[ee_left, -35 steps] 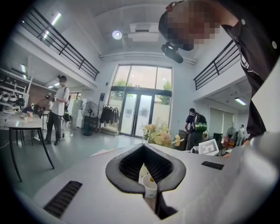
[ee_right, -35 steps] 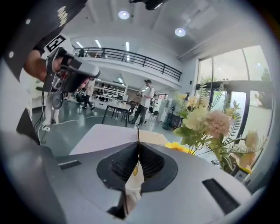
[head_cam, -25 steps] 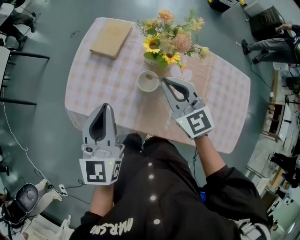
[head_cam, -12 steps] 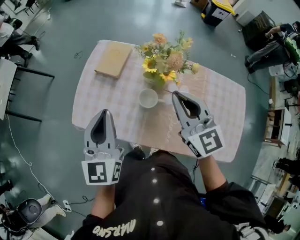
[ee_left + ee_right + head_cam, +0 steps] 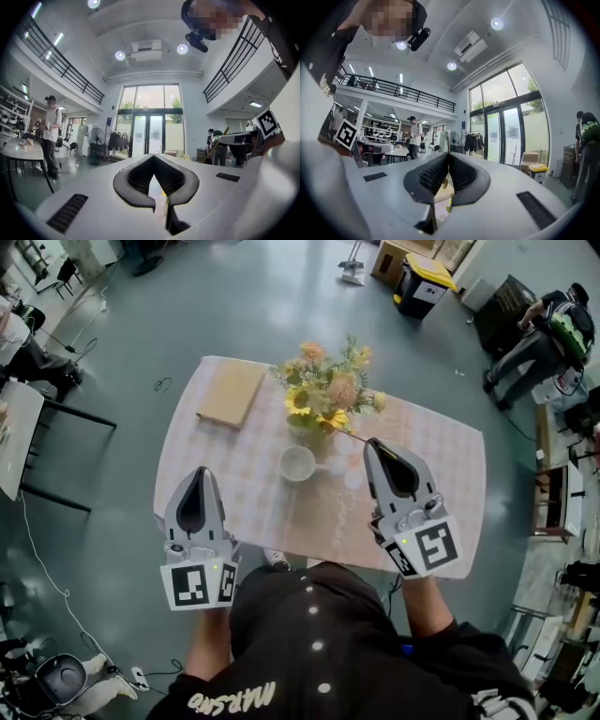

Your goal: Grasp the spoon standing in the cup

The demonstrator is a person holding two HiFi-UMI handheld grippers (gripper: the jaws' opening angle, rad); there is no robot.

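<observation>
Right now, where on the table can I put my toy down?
The pink checked tablecloth is bare at its right end, right of the bunch of yellow and peach flowers, and along the near-left part between the flat tan wooden board and the round white cup. The middle is crowded: flowers and cup sit close together.

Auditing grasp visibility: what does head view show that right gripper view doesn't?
Head view only: the white cup, with no spoon in it. Right gripper view only: the glass doors and the balcony railing. Both: the right gripper shut on the spoon.
</observation>
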